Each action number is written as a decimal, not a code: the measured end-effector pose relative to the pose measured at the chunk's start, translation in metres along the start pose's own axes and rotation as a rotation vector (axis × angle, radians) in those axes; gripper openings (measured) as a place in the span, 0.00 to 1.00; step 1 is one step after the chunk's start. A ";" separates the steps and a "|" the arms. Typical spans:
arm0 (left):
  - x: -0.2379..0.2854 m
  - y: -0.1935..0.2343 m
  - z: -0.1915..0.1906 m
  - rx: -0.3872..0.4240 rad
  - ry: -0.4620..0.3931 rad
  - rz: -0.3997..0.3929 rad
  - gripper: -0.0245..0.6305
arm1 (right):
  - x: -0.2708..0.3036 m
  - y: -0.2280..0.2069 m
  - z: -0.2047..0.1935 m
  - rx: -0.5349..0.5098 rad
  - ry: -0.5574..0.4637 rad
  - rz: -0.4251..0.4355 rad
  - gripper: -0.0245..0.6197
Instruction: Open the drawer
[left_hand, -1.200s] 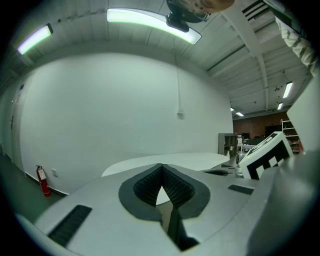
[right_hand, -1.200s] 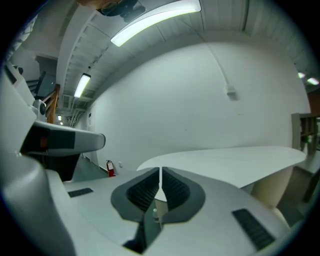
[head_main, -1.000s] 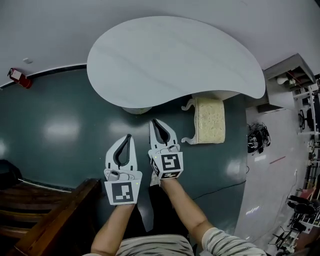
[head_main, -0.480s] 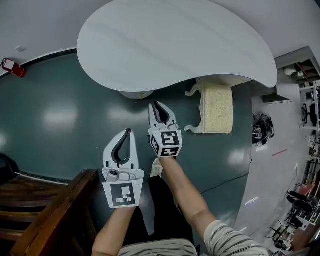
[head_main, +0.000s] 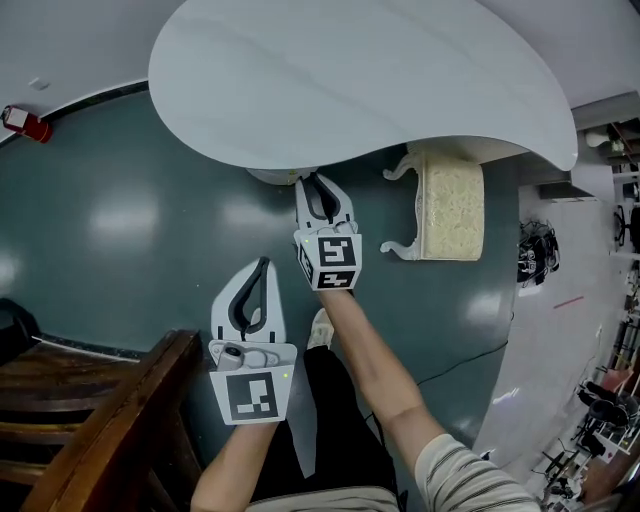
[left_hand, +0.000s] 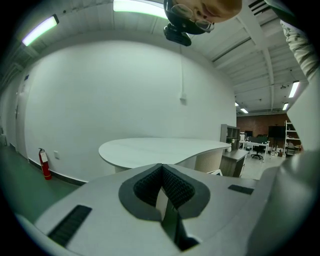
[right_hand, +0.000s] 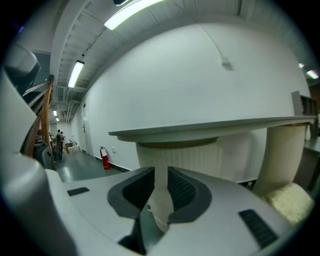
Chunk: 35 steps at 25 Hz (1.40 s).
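No drawer shows in any view. A white kidney-shaped table top (head_main: 350, 80) fills the top of the head view. My right gripper (head_main: 318, 190) reaches to the table's near edge, in front of the ribbed round pedestal (right_hand: 185, 157) under the top. Its jaws are opening, with a narrow gap and nothing between them (right_hand: 161, 172). My left gripper (head_main: 260, 268) hangs further back over the dark green floor. Its jaws meet at the tips and hold nothing (left_hand: 161, 167).
A cream upholstered stool (head_main: 452, 210) with curled white legs stands right of the right gripper, half under the table. A dark wooden stair rail (head_main: 100, 420) runs at the lower left. A red fire extinguisher (head_main: 22, 122) stands by the wall. A cable (head_main: 470, 358) lies on the floor.
The right gripper moved forward to the table's edge and its jaws parted. The table now looks larger and nearer. The left gripper stayed back, jaws still together.
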<state>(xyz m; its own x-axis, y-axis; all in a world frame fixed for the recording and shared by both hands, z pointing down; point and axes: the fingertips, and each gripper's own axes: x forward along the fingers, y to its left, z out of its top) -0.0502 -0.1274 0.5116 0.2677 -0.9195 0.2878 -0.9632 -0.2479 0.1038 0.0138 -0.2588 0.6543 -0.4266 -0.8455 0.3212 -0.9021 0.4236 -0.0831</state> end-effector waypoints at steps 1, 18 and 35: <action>0.001 0.000 -0.002 -0.004 0.003 0.002 0.04 | 0.003 -0.002 -0.004 -0.002 0.005 -0.001 0.15; 0.022 0.005 -0.012 0.001 0.027 0.000 0.04 | 0.047 -0.013 -0.045 0.002 0.053 -0.042 0.29; 0.027 0.009 -0.027 -0.005 0.054 0.006 0.04 | 0.079 -0.023 -0.076 0.004 0.090 -0.076 0.31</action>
<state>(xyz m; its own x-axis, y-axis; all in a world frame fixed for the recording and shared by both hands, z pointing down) -0.0509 -0.1462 0.5464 0.2632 -0.9031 0.3393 -0.9646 -0.2411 0.1065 0.0057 -0.3105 0.7527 -0.3496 -0.8422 0.4104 -0.9319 0.3579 -0.0594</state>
